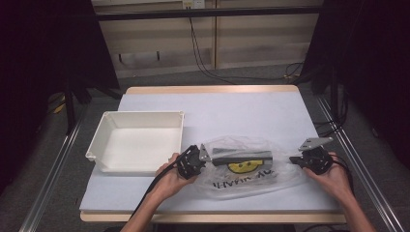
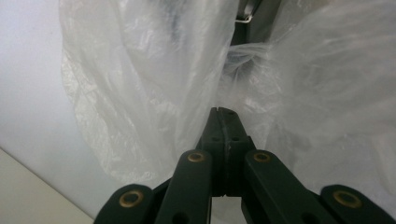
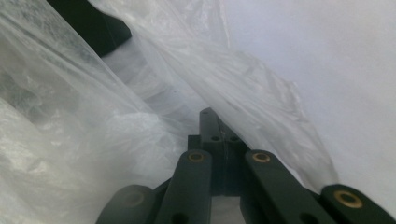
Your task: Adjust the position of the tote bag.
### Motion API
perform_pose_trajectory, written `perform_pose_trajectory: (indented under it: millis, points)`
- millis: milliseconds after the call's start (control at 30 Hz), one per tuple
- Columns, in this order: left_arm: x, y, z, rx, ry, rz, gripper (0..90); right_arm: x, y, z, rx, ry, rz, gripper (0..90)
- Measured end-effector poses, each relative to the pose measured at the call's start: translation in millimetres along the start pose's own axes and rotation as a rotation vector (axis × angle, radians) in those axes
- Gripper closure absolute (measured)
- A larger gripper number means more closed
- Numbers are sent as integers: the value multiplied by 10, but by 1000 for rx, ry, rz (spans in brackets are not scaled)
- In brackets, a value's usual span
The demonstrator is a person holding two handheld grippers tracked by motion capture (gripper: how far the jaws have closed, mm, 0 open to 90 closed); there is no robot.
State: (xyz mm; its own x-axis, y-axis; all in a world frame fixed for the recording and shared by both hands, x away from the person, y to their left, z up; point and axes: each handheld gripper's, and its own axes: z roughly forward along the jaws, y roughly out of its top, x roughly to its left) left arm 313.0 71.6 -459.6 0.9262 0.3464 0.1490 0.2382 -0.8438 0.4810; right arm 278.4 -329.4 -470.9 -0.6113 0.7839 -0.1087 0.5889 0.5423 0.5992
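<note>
Facing inward, both tongs (image 1: pixel 209 160) (image 1: pixel 293 160) pinch the plastic bag (image 1: pixel 246 169).

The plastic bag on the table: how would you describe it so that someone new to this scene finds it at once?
On the pale table top, look right of the white tray, near the front edge. The plastic bag lies crumpled between the left gripper and the right gripper. It is see-through, with a yellow smiley face and a dark block inside.

There is one clear crinkly plastic bag (image 1: pixel 251 169) with a yellow smiley face. There is one long dark grey box (image 1: pixel 241 155) inside it. There is one white plastic tray (image 1: pixel 138 140). There are two black hand-held grippers, the left hand-held gripper (image 1: pixel 200 159) and the right hand-held gripper (image 1: pixel 296 160).
</note>
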Motion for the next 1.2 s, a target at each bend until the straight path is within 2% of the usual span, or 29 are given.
perform_pose_trajectory:
  millis: [33,67,100,133,167,200,267,333,367,400,433,467,500,567,600,633,667,700,800,900,933,967,1033,1100,1200]
  points:
    - [-12,-12,-18,15,23,22,900,-9,-10,-6,-1,-12,-15,900]
    - [-28,-36,-28,17,38,24,900,-18,-25,-16,1,-6,0,900]
    - [-21,-64,-41,16,28,18,900,-40,-37,-19,-4,-5,-2,900]
    - [-11,-84,-49,12,32,9,900,-40,-43,-27,2,-5,16,900]
    - [-8,-96,-53,13,35,-7,900,-42,-40,-24,1,-9,3,900]
    - [2,-96,-60,26,43,5,900,-34,-33,-20,2,-7,-4,900]
    - [-17,-94,-53,20,52,-12,900,-23,-31,-23,6,-15,-1,900]
    - [-2,-93,-57,22,47,-5,900,-25,-37,-25,-4,-19,3,900]
    - [7,-98,-55,14,45,-26,900,-13,-36,-31,-1,-16,-2,900]
    - [10,-99,-49,-10,33,-50,900,-3,-36,-27,-24,-11,-11,900]
    - [19,-94,-60,-20,13,-47,900,8,-31,-37,-45,1,-16,900]
    - [5,-88,-67,-41,12,-56,900,30,-19,-55,-73,14,-10,900]
    - [5,-88,-67,-41,12,-56,900,51,-4,-81,-96,33,-5,900]
    - [12,-79,-131,-103,-36,-52,900,73,34,-117,-149,72,-7,900]
    - [14,-81,-148,-123,-28,-56,900,91,50,-135,-160,74,-10,900]
    - [32,-84,-182,-128,-49,-59,900,108,58,-150,-175,85,-12,900]
    - [31,-90,-211,-154,-45,-69,900,123,62,-168,-190,99,-10,900]
    - [45,-97,-248,-176,-58,-71,900,137,67,-186,-205,109,-10,900]
    - [70,-114,-367,-247,-83,-85,900,190,92,-284,-254,111,-12,900]
    - [105,-104,-515,-308,-78,-89,900,243,125,-405,-318,99,-10,900]
    - [128,-86,-562,-325,-70,-93,900,269,143,-438,-330,102,-17,900]
    - [153,-59,-592,-341,-76,-92,900,300,163,-457,-346,128,-19,900]
    - [167,36,-586,-357,-85,-79,900,376,222,-469,-364,155,-34,900]
    - [152,173,-529,-338,-103,-48,900,459,304,-440,-370,188,-53,900]
    - [120,378,-391,-301,-116,-23,900,584,436,-330,-361,218,-89,900]
